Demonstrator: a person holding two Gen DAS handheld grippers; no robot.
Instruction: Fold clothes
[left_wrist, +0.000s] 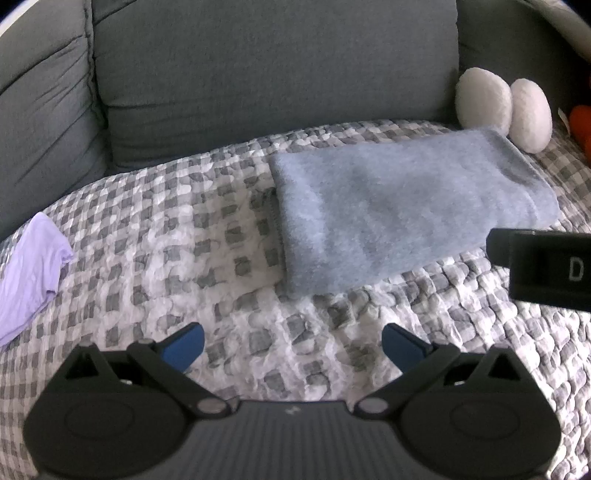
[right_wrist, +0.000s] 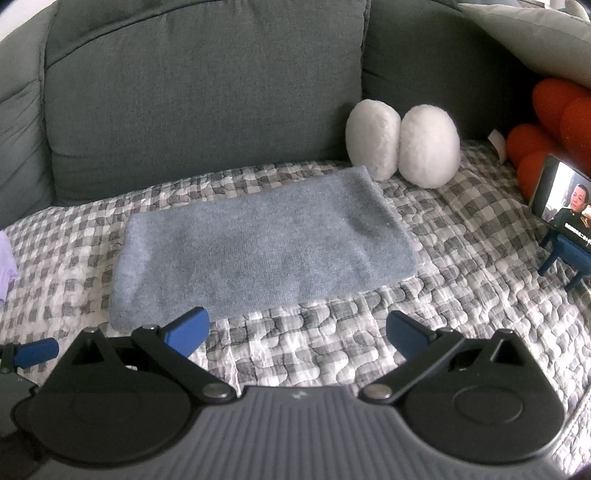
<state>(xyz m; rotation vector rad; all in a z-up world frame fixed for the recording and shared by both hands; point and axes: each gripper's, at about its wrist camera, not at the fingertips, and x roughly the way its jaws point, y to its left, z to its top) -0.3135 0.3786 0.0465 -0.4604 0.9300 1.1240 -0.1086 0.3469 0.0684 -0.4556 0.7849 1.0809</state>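
Note:
A grey-blue garment (left_wrist: 399, 206) (right_wrist: 258, 240) lies folded into a flat rectangle on the checked quilt (left_wrist: 166, 251) (right_wrist: 332, 332) that covers the sofa seat. My left gripper (left_wrist: 291, 345) hovers open over bare quilt, short of the rectangle's near left corner, nothing between its blue fingertips (left_wrist: 184, 345). My right gripper (right_wrist: 297, 332) is open too, just in front of the garment's near edge; its left fingertip (right_wrist: 188, 330) overlaps that edge in view. A lilac garment (left_wrist: 26, 277) (right_wrist: 5, 258) lies crumpled at the far left.
Grey sofa back cushions (right_wrist: 203, 92) rise behind the quilt. Two white plush ovals (right_wrist: 402, 144) stand at the garment's far right corner. Orange cushions (right_wrist: 554, 122) and a phone on a blue stand (right_wrist: 565, 206) sit at the right. The right gripper's body (left_wrist: 546, 266) juts in beside my left.

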